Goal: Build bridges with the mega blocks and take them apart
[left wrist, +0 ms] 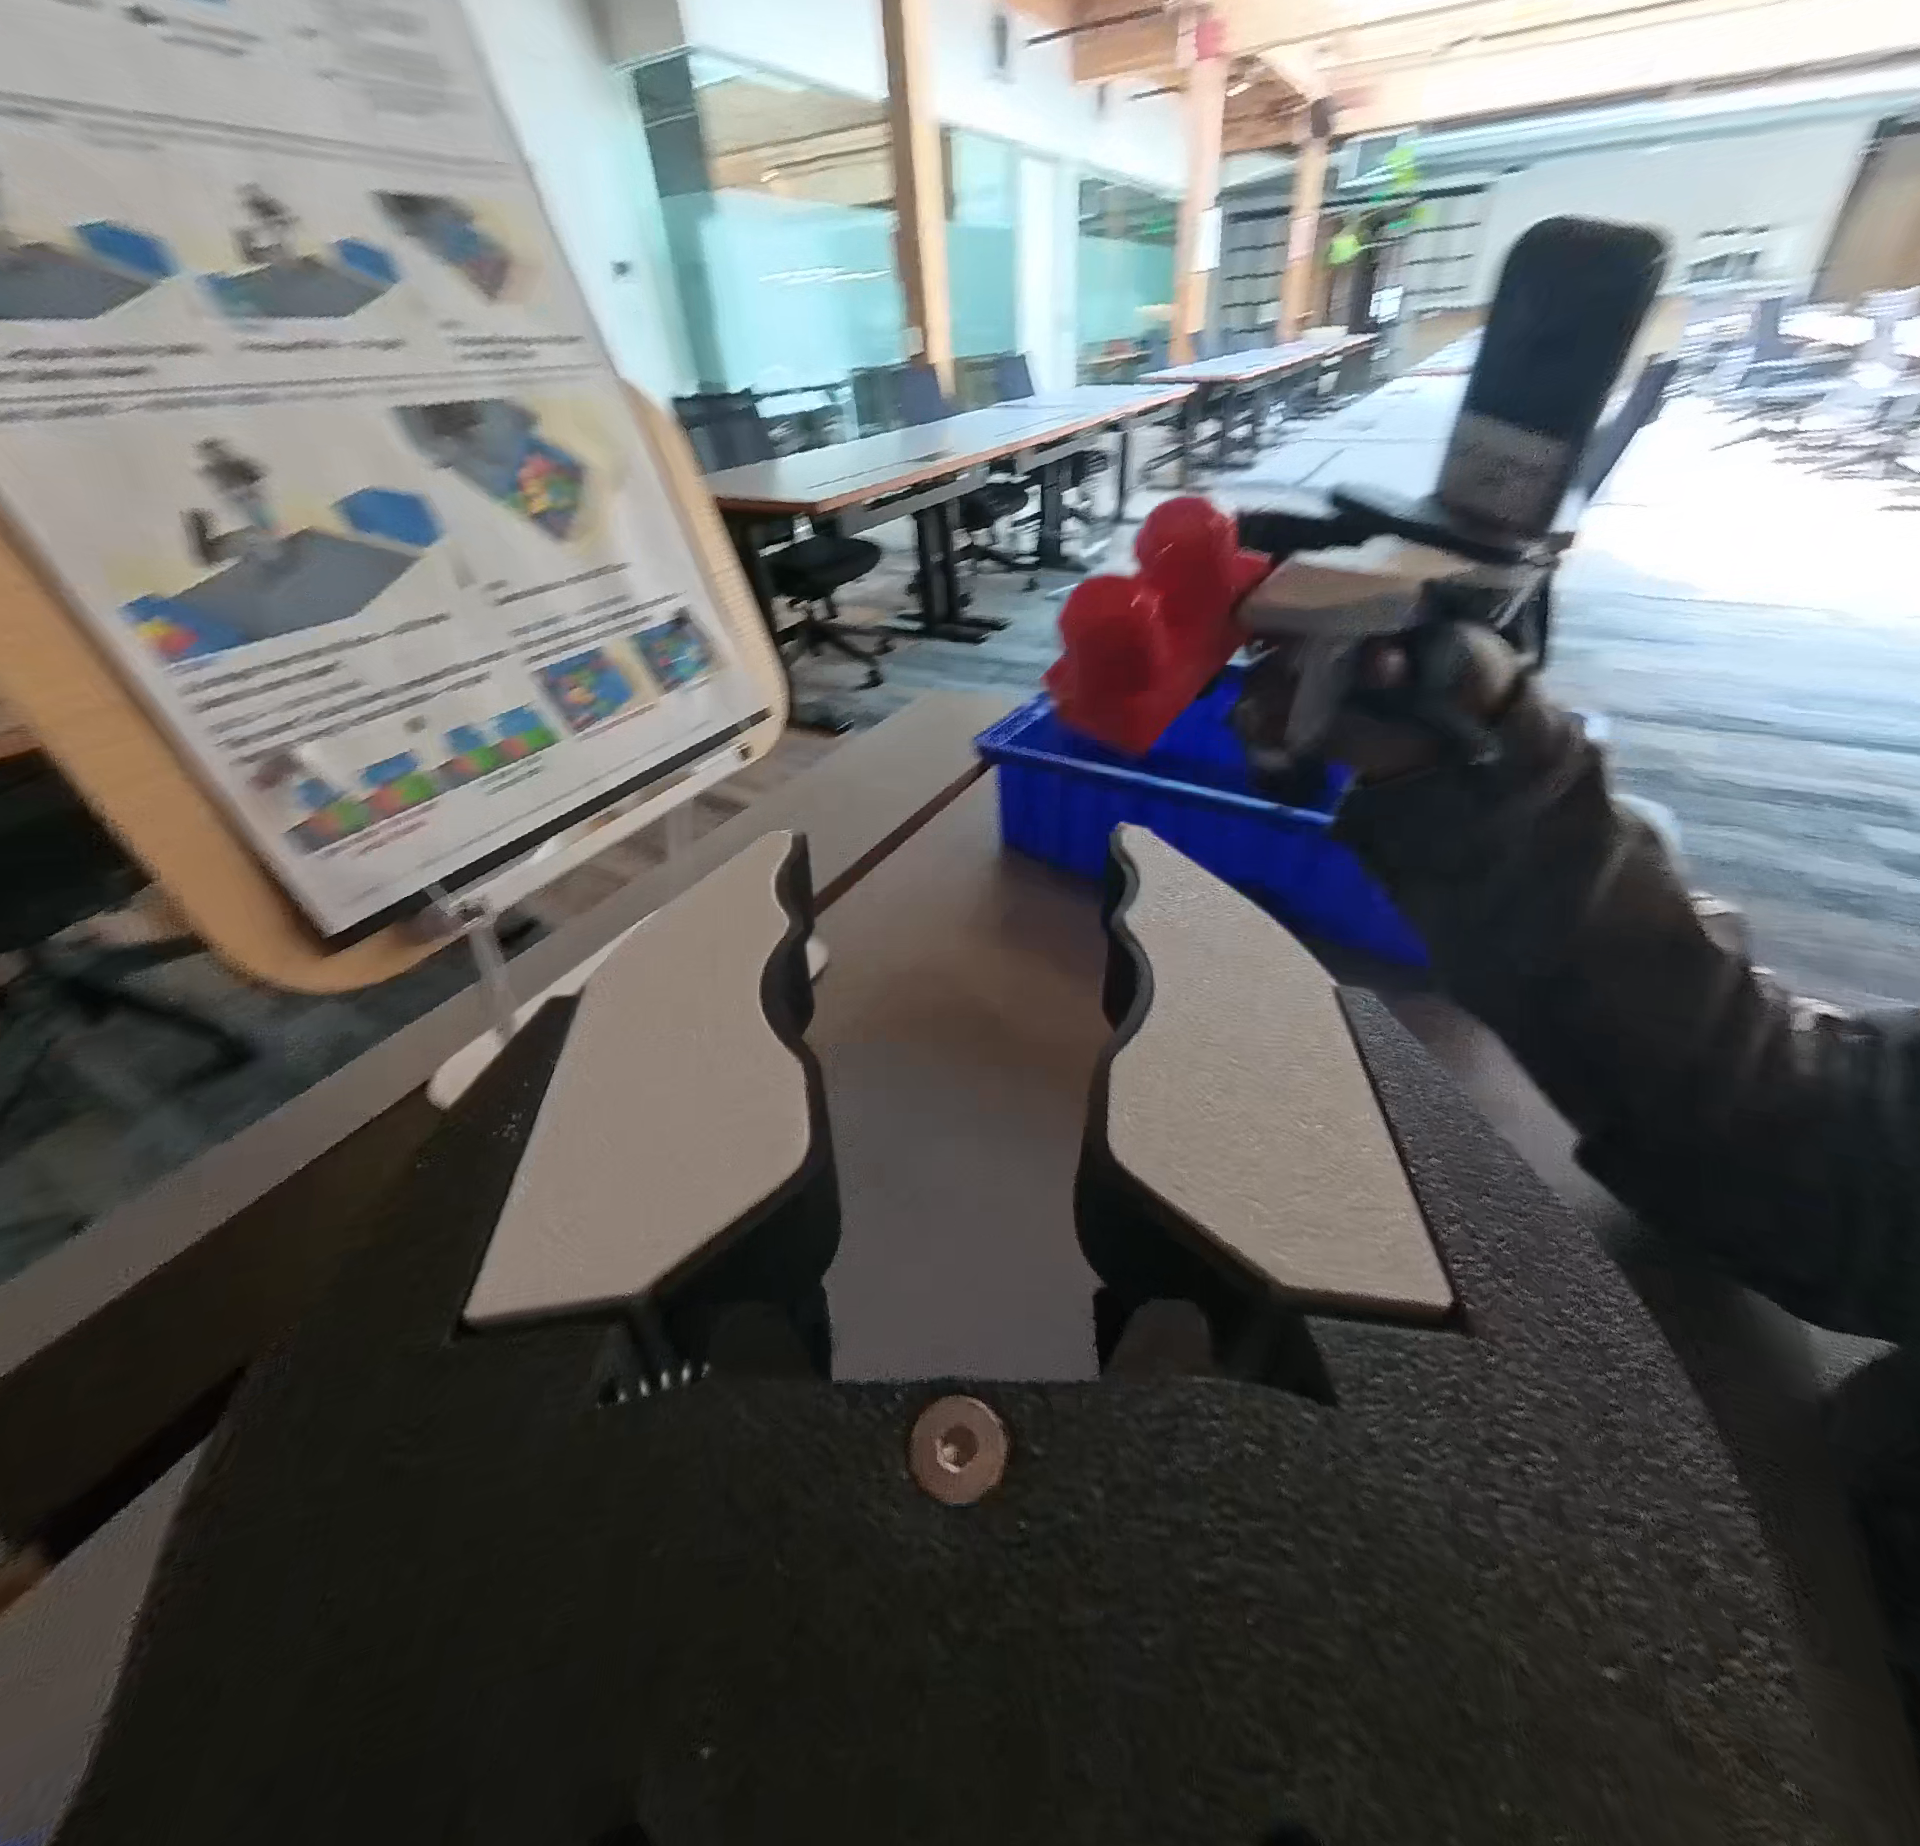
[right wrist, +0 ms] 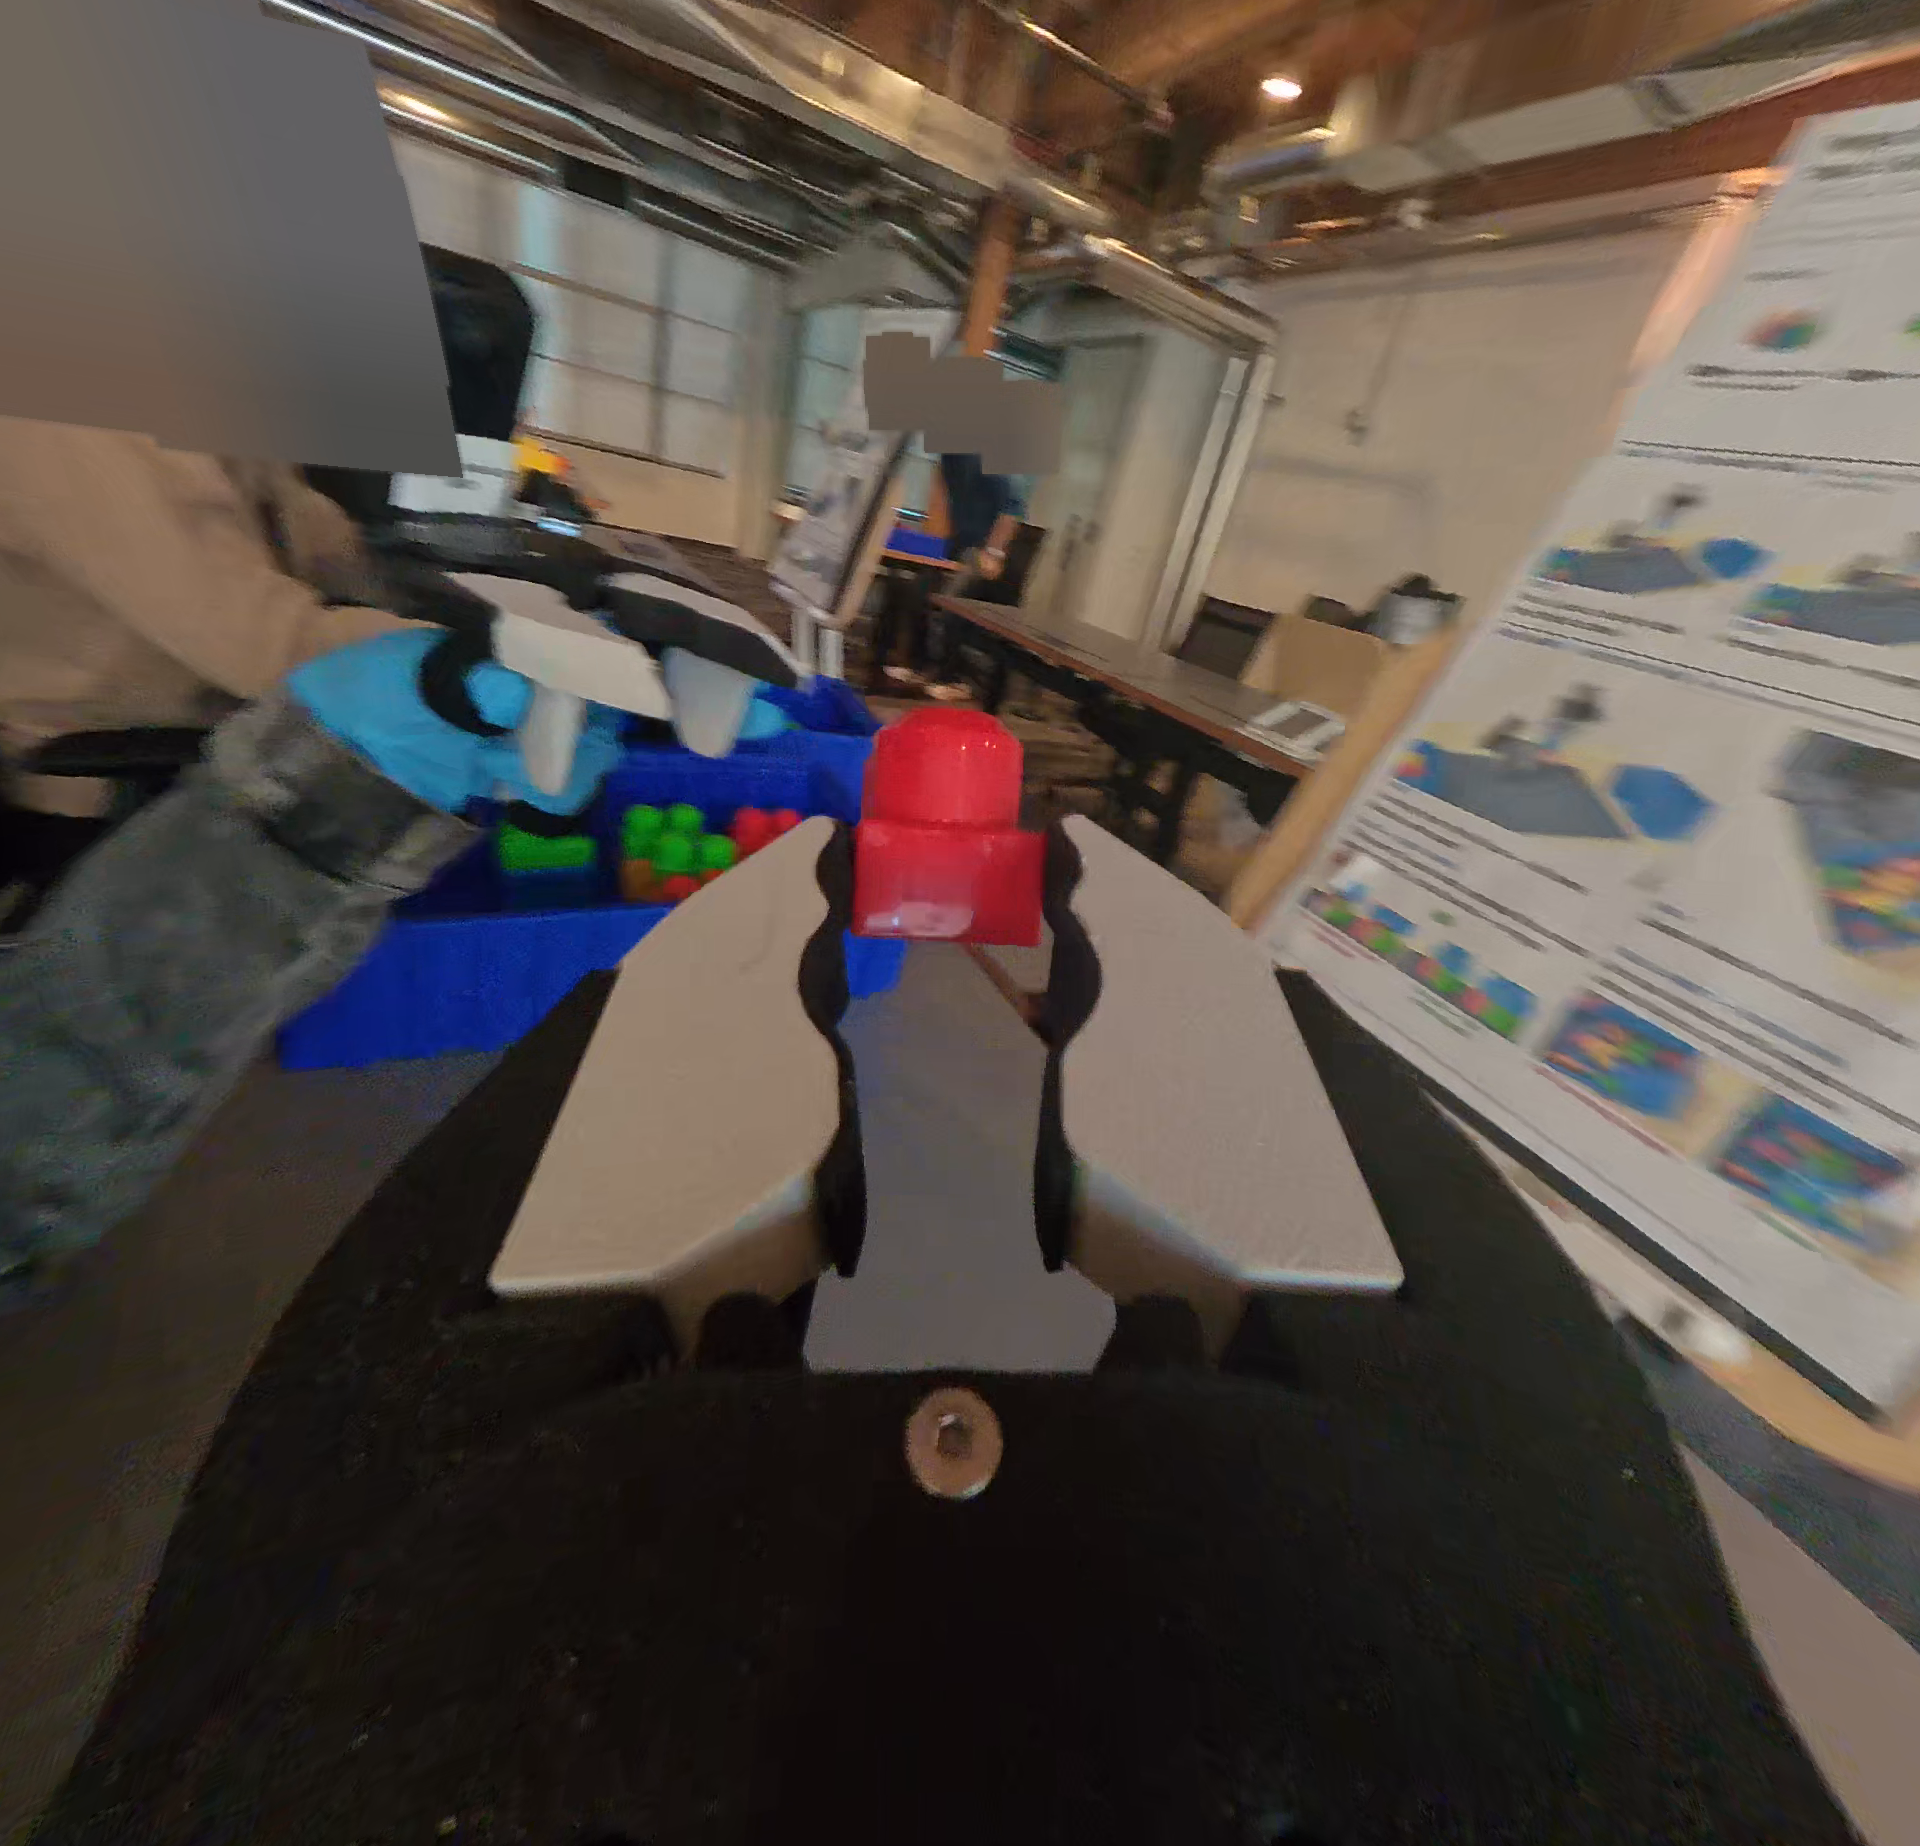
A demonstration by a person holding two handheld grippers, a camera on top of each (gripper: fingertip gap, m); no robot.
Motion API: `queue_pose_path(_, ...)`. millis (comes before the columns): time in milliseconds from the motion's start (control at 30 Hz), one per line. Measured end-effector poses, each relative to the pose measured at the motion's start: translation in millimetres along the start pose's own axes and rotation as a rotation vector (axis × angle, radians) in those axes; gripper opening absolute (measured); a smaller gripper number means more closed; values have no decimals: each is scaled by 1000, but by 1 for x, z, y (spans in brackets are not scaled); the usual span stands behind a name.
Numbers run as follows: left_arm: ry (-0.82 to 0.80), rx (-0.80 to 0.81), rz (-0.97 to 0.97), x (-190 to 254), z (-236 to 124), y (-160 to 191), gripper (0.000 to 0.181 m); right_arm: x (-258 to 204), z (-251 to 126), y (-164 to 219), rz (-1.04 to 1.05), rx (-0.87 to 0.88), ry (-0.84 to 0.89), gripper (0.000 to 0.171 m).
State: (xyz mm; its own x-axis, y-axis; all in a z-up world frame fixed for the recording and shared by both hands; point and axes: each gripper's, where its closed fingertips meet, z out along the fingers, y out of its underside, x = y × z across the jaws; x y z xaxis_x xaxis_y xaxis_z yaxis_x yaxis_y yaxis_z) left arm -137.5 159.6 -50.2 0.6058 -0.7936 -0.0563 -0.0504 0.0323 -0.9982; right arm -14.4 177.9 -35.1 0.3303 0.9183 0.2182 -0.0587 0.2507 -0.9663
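- red block (right wrist: 948,840): glossy plastic, round studs on a square base; clamped at the tips of the right gripper (right wrist: 951,877), held in the air above the near edge of the blue bin (right wrist: 436,986); left wrist view shows two studs on it (left wrist: 1148,638)
- blue bin: ribbed plastic tub on the dark table (left wrist: 935,965); holds loose green blocks (right wrist: 675,840), something orange and more red blocks (right wrist: 764,825); exact count unclear, blurred
- right gripper jaws: narrow, closed onto the block's base; grey flat fingers with black wavy inner pads
- left gripper (left wrist: 951,913): jaws moderately apart, nothing between them, only table behind; same grey fingers, black textured body; in the right wrist view it hangs over the bin's far left side (right wrist: 634,726)
- instruction sheet (left wrist: 312,425): printed pictures, on a clear stand leaning on a wooden board; just beside the table
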Motion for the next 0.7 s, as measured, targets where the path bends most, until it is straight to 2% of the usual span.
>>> queue_pose_path(133,-165,-59,0,-27,-17,9,53,53,-51,7,-21,-83,271,34)
queue_pose_path(233,-251,-96,-1,-42,-28,14,51,96,-105,22,-31,-199,536,34)
queue_pose_path(333,-321,-119,-7,-53,-38,18,48,129,-174,50,19,-375,785,34)
queue_pose_path(467,-375,-144,-13,-60,-46,21,46,145,-265,104,221,-641,1051,35)
queue_pose_path(567,-395,-160,-7,-62,-49,23,45,135,-308,148,391,-885,1123,34)
queue_pose_path(700,-389,-182,-12,-63,-47,27,44,124,-326,190,534,-1079,1109,35)
